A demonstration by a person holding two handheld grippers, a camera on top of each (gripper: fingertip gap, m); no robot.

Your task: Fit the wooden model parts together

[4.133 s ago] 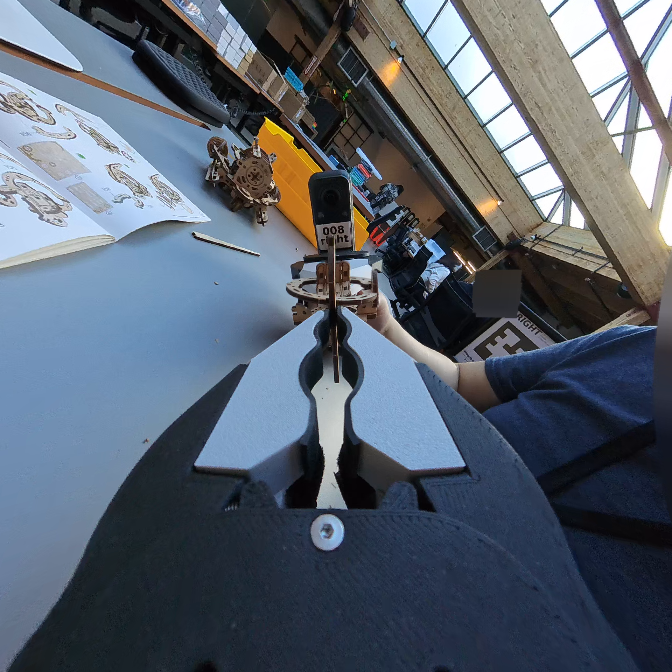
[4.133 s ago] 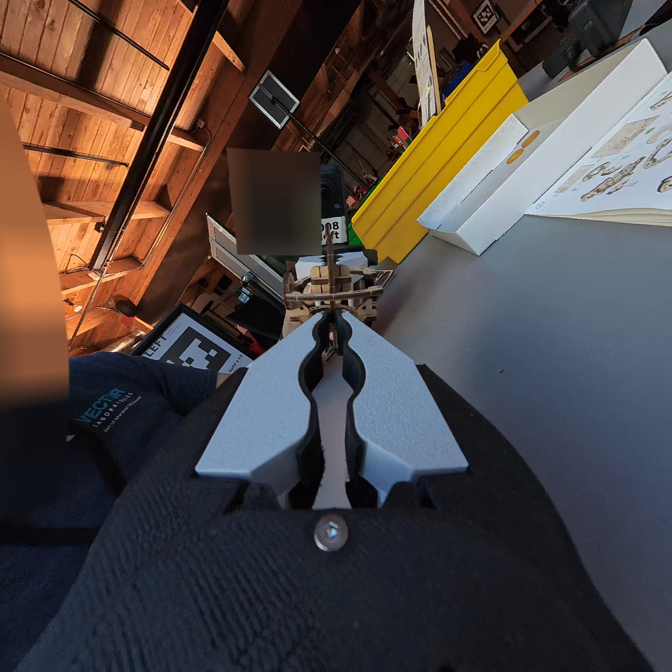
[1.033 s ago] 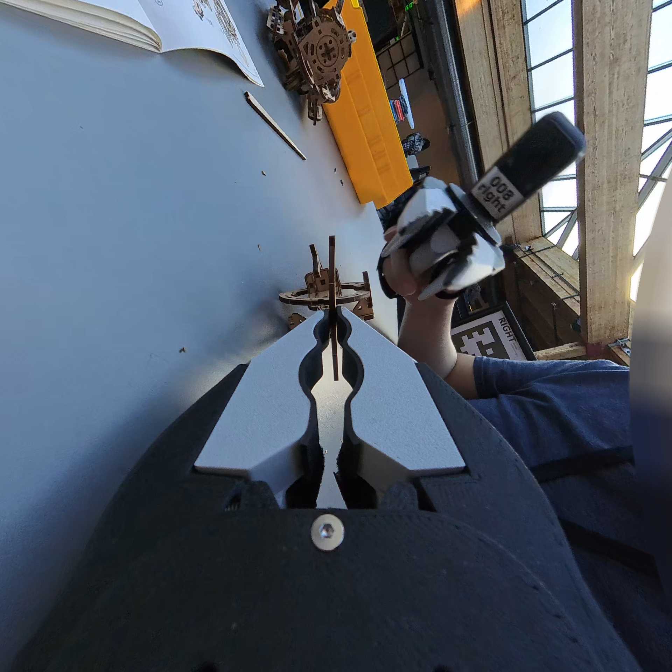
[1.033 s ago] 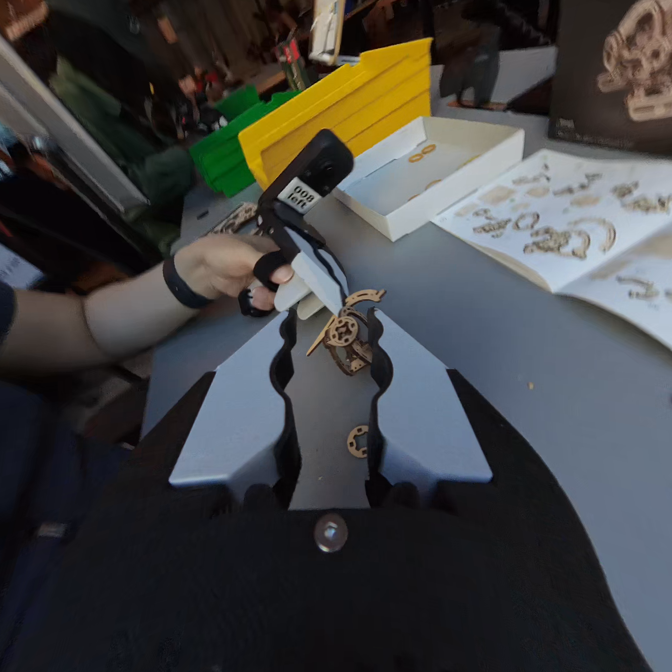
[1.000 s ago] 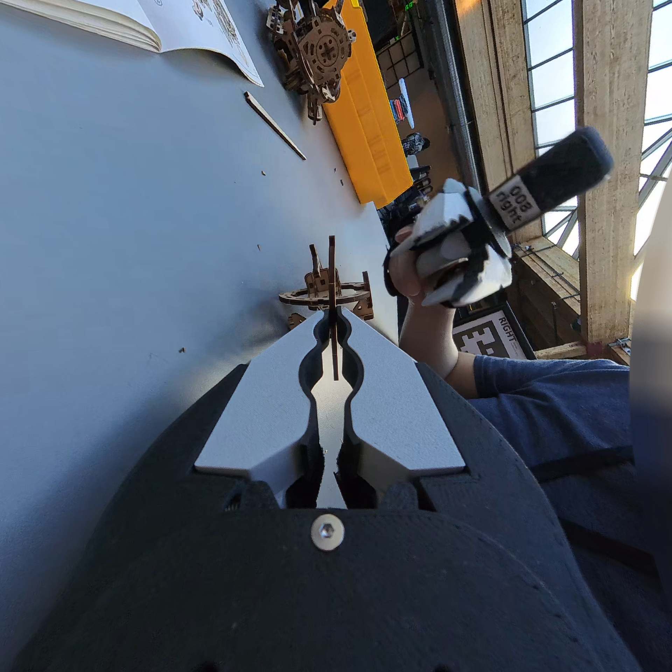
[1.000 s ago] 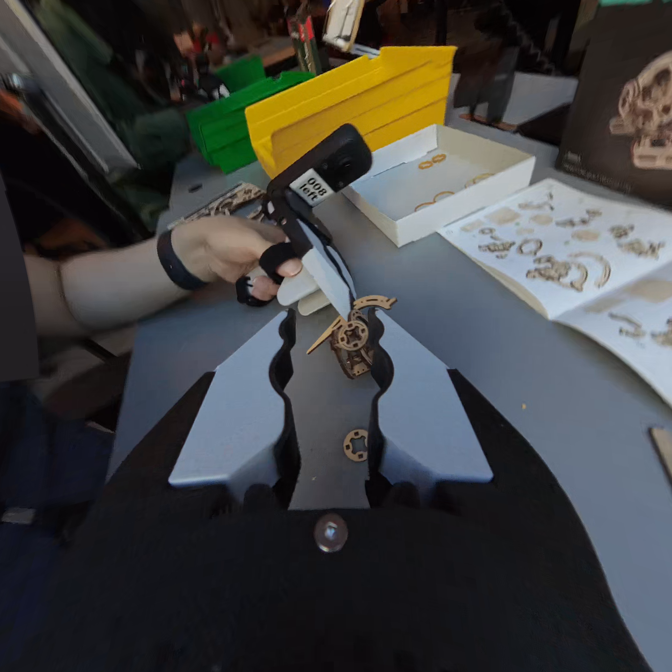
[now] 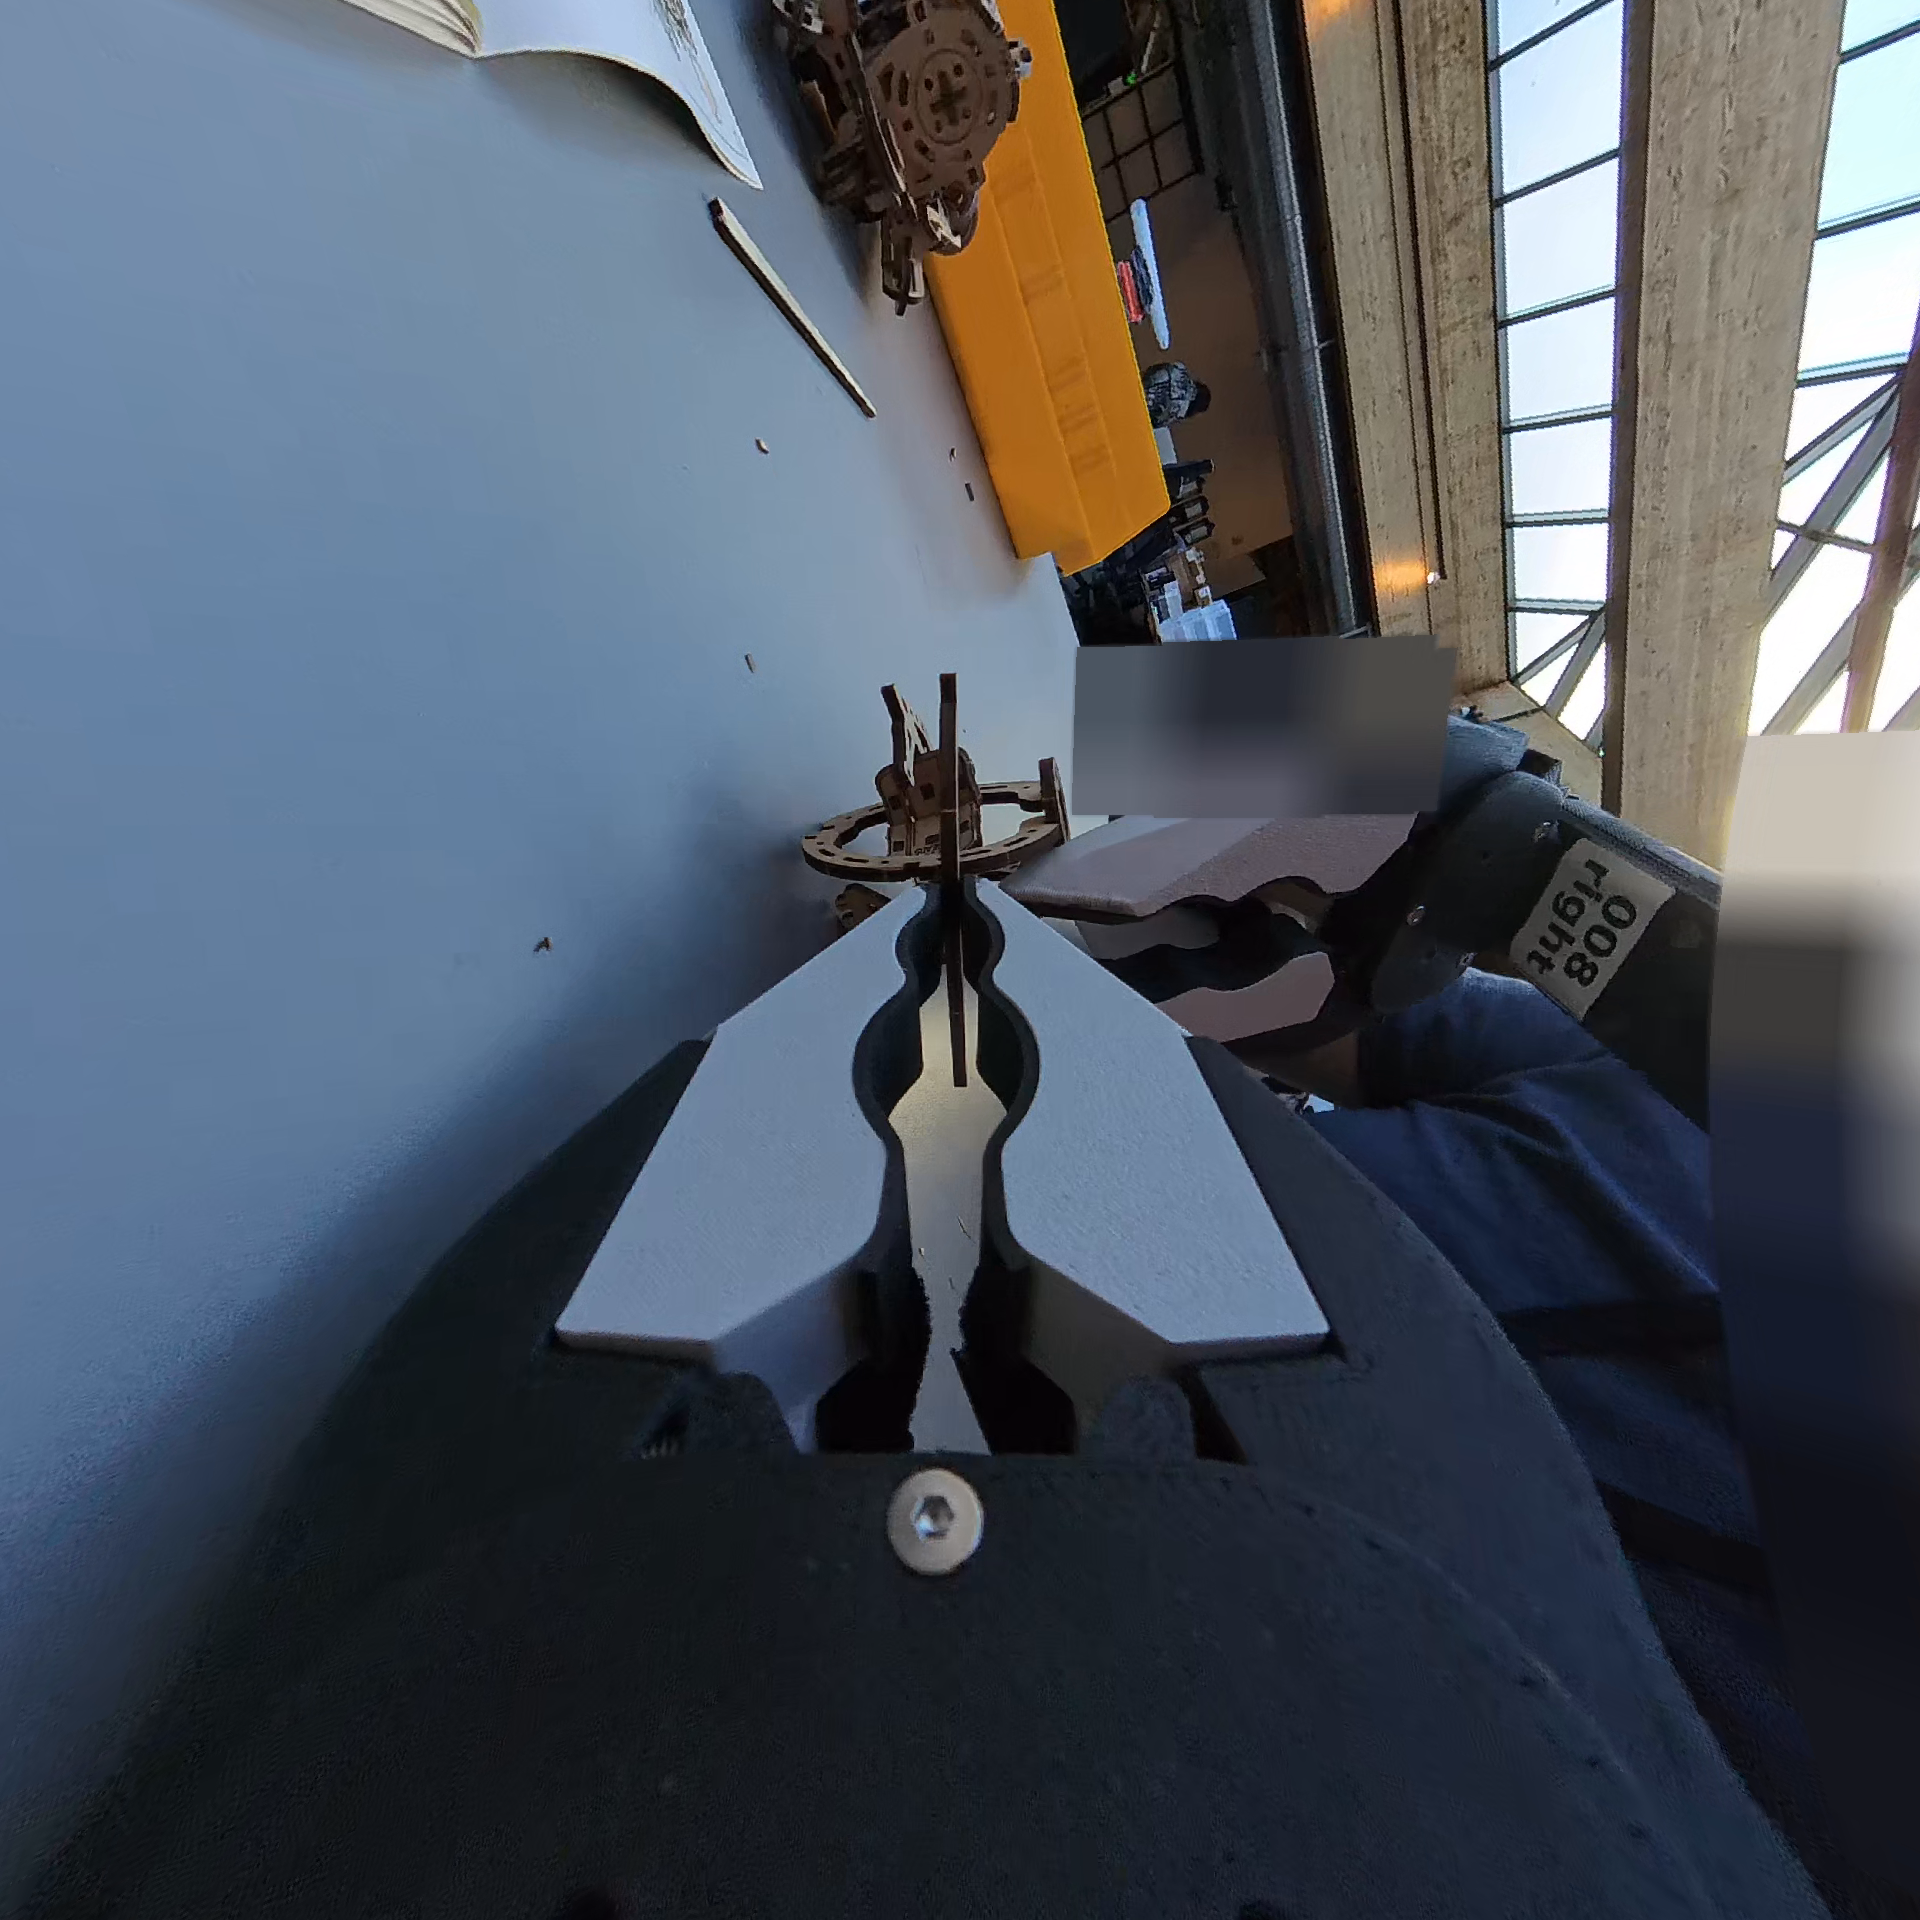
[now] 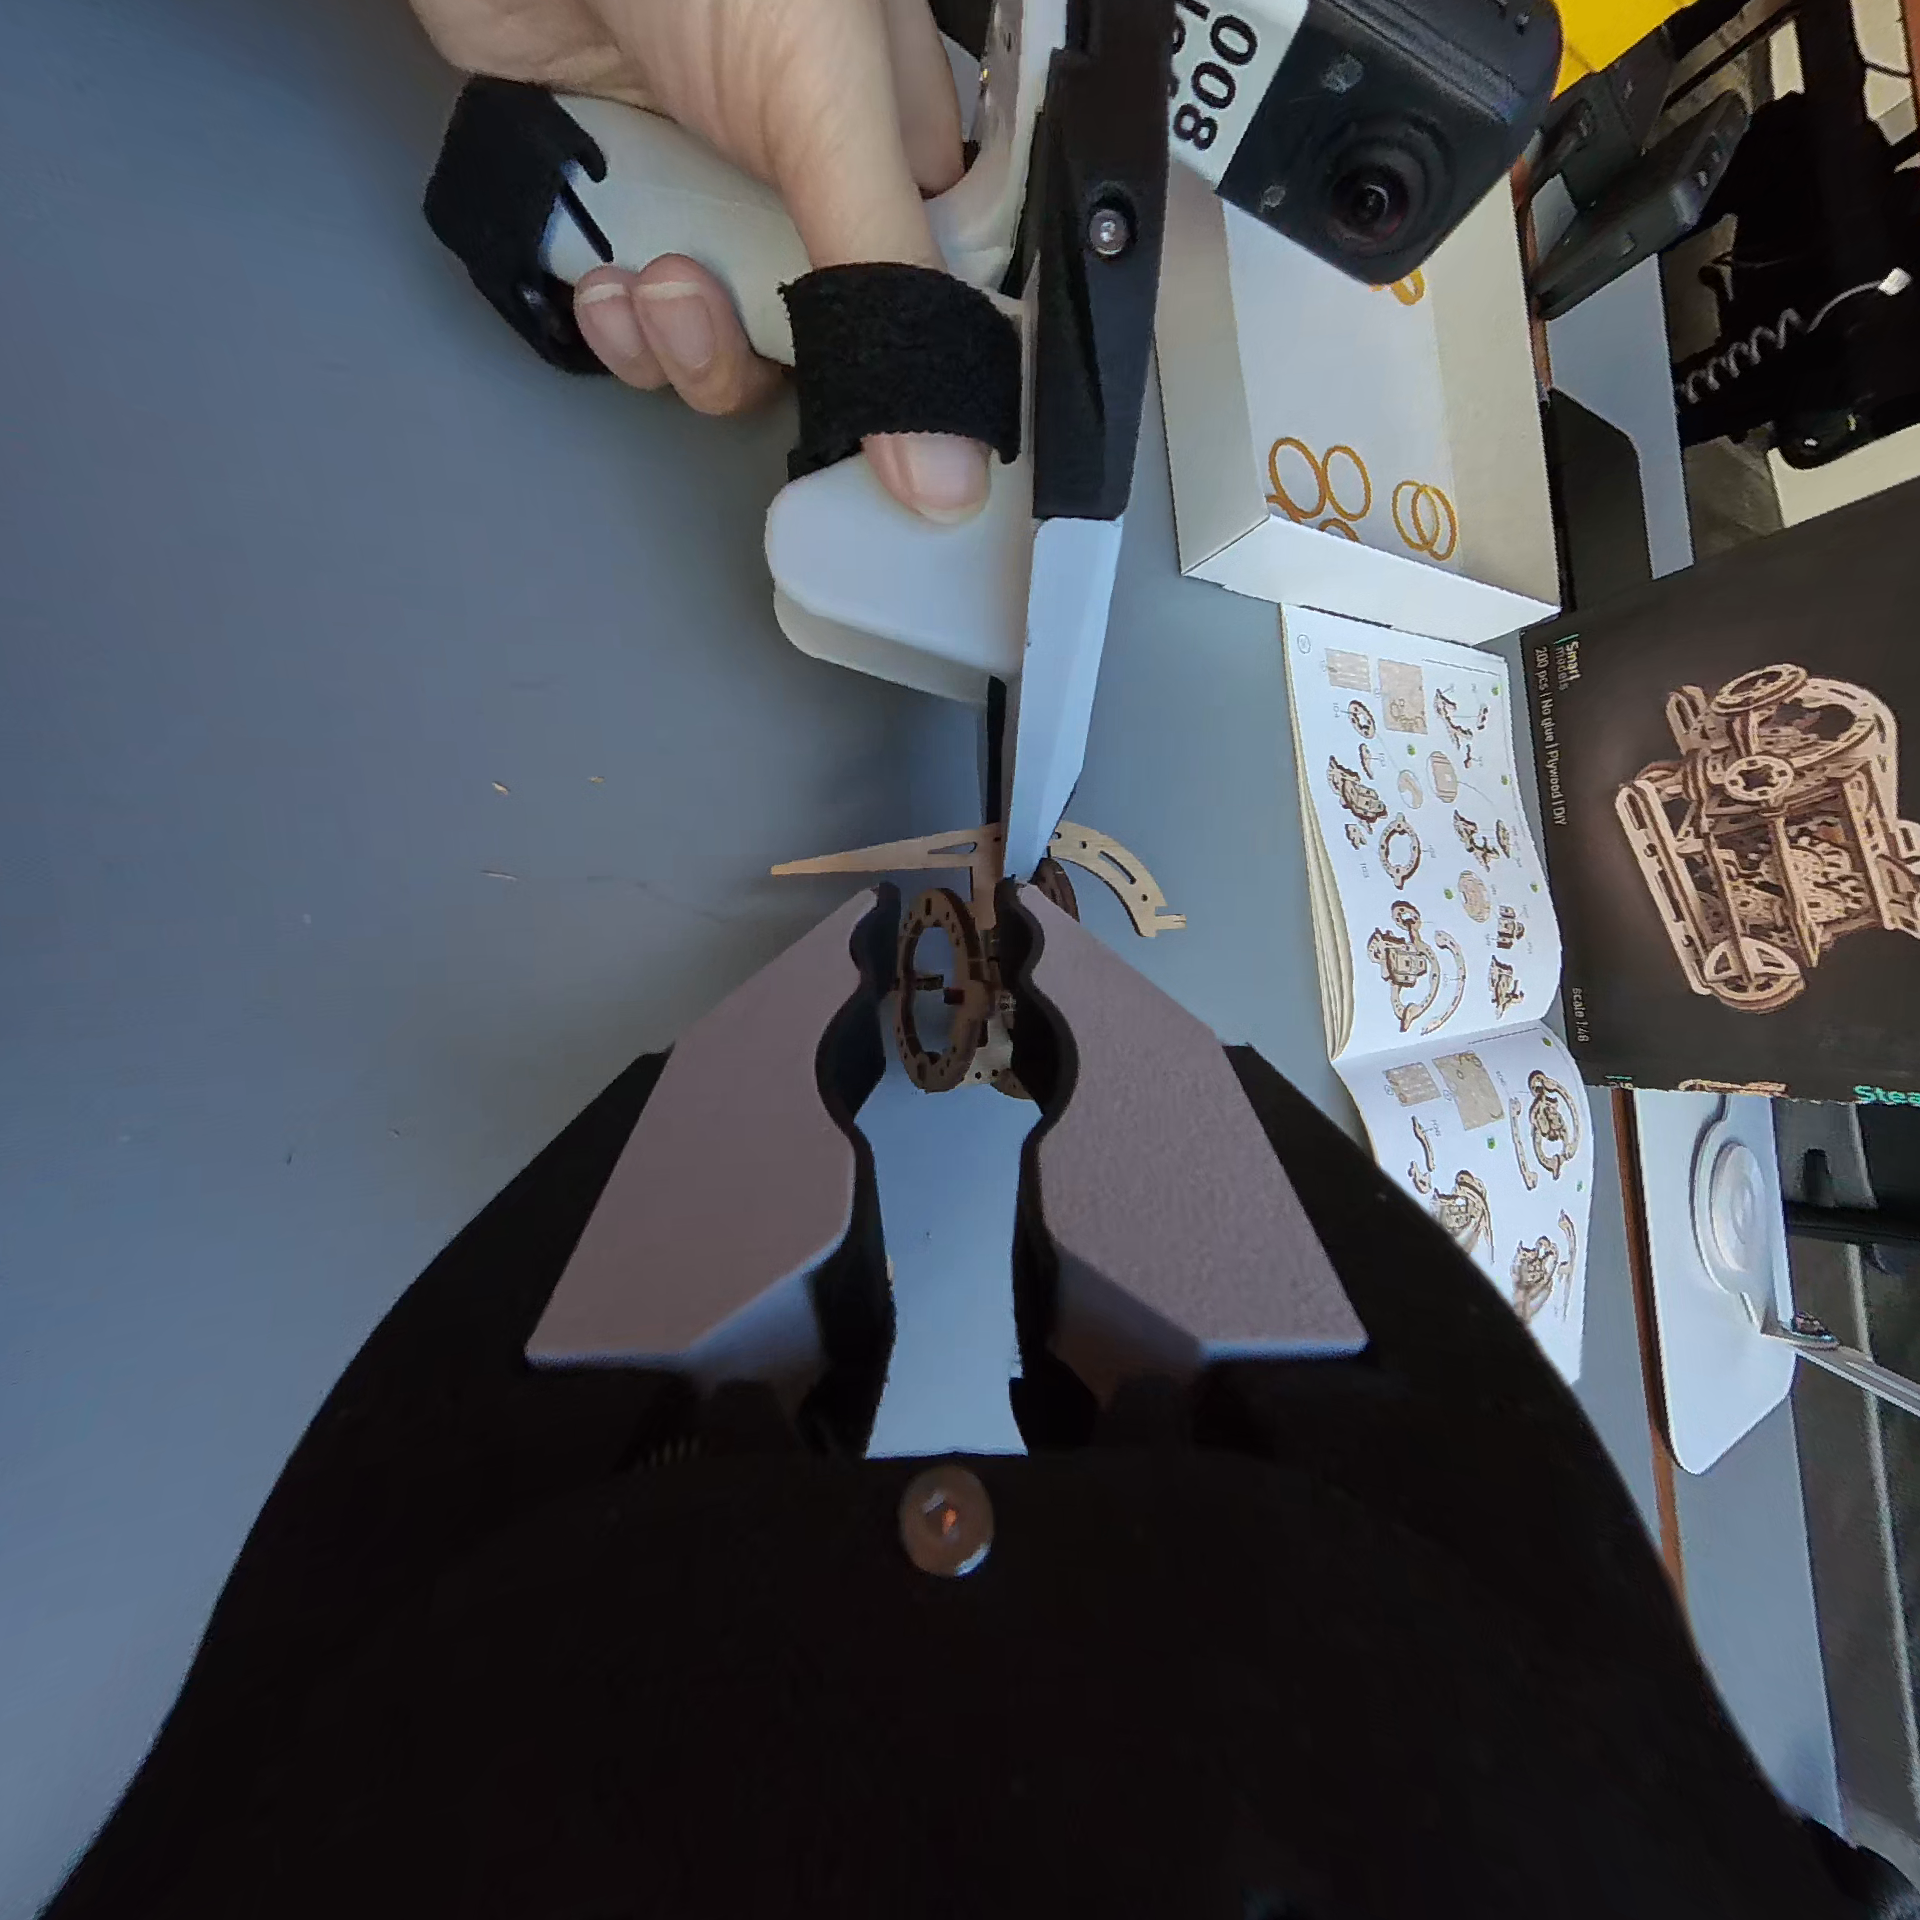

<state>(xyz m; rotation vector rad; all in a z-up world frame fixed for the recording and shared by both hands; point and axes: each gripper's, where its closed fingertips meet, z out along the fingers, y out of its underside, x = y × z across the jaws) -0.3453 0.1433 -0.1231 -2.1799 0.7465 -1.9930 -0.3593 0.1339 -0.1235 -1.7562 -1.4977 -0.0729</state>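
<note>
**Both grippers at the ring sub-assembly, above the grey desk**

Left gripper (image 7: 948,914): jaws closed down to a thin slit, pinching a flat wooden plate (image 7: 949,883) edge-on. Plate slotted into the wooden ring assembly (image 7: 935,836), just past the fingertips. From the right wrist view, same plate (image 8: 904,857) seen broadside: long pointed sliver to one side, curved slotted arc to the other, clamped by the left gripper's pale fingers (image 8: 1049,727). Hand (image 8: 748,156) wrapped round that gripper's handle, black strap across one finger.

Right gripper (image 8: 940,904): jaws partly open, flanking the ring assembly (image 8: 940,997), which sits in the gap between the black pads. Contact between pads and ring: cannot tell. From the left wrist view, right gripper (image 7: 1195,883) coming in from the side, fingertips near the ring's rim.

Assembly close to the desk (image 7: 364,623); touching or held just clear of it, not resolvable.

Elsewhere on desk: open instruction booklet (image 8: 1444,935), dark kit box (image 8: 1745,810) beside it, white tray (image 8: 1340,416) with orange rings, a larger finished wooden sub-assembly (image 7: 914,114) next to a yellow bin (image 7: 1049,332), a loose thin wooden strip (image 7: 790,307), scattered wood crumbs.
</note>
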